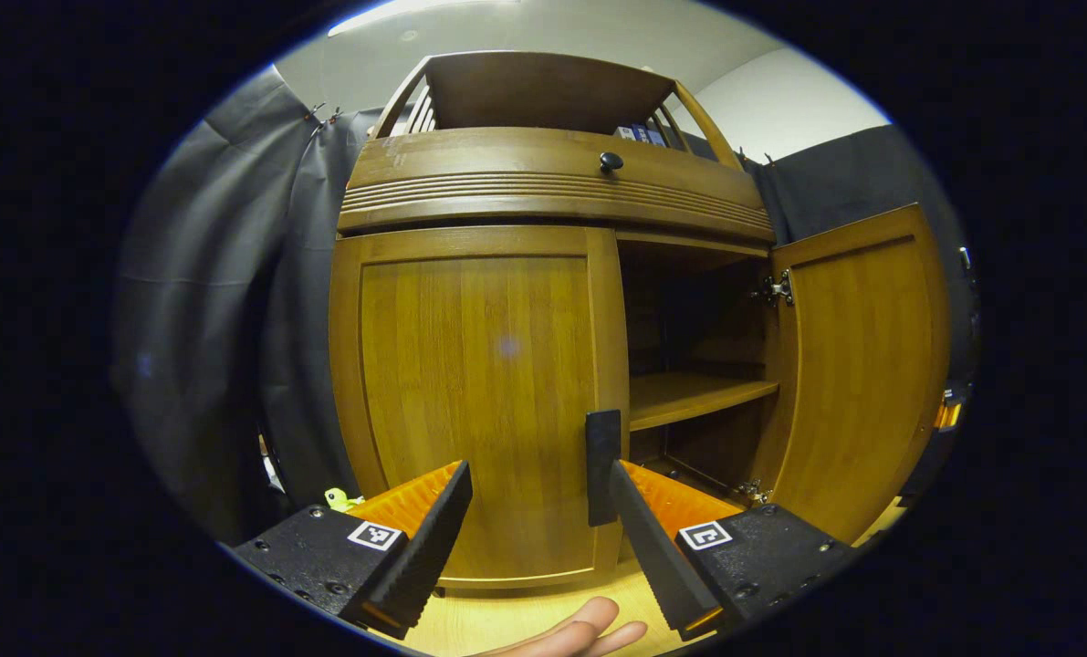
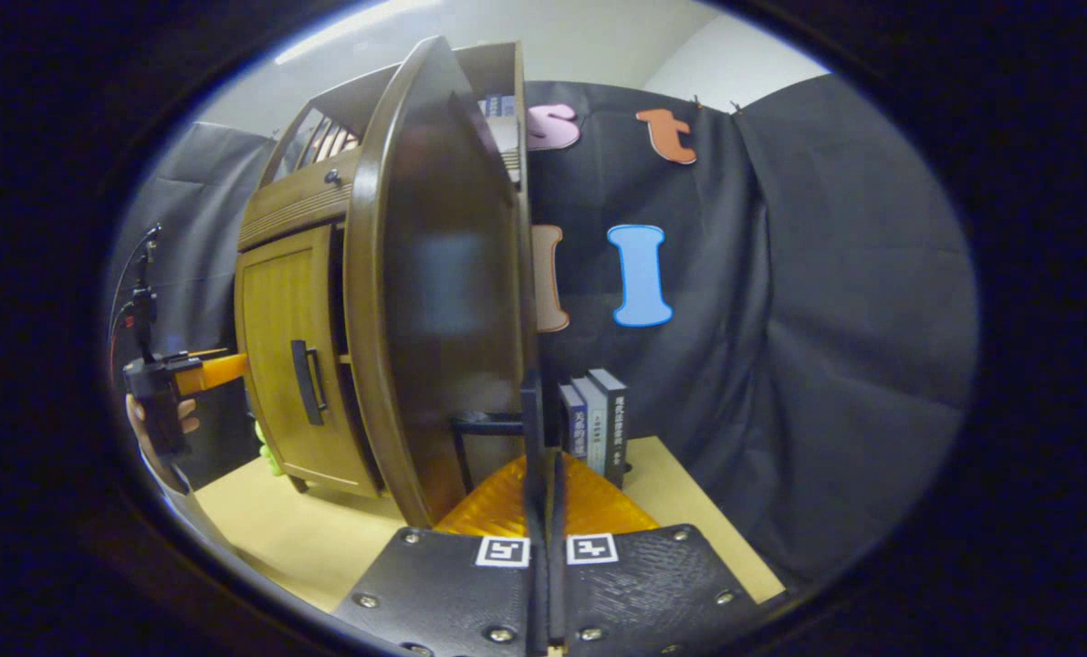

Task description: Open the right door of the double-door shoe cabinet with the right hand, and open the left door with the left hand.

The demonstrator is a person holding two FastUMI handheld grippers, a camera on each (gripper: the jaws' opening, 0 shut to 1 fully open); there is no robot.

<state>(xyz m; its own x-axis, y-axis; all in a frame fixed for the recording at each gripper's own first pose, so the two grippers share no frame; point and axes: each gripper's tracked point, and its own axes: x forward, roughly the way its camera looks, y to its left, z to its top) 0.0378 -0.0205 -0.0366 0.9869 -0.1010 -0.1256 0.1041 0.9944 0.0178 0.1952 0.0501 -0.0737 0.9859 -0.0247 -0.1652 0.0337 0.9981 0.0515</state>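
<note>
The left gripper view shows the left gripper (image 1: 529, 511) with jaws wide open before the closed, stiff left door (image 1: 479, 401), whose handle (image 1: 602, 467), just ahead of its right jaw, looks best to grasp.

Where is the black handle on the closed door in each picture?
Left gripper view: the black bar handle is low centre, on the closed wooden door's right edge.
Right gripper view: it is at left, mid-height.
Shared landmark: the small black round knob above.
</note>
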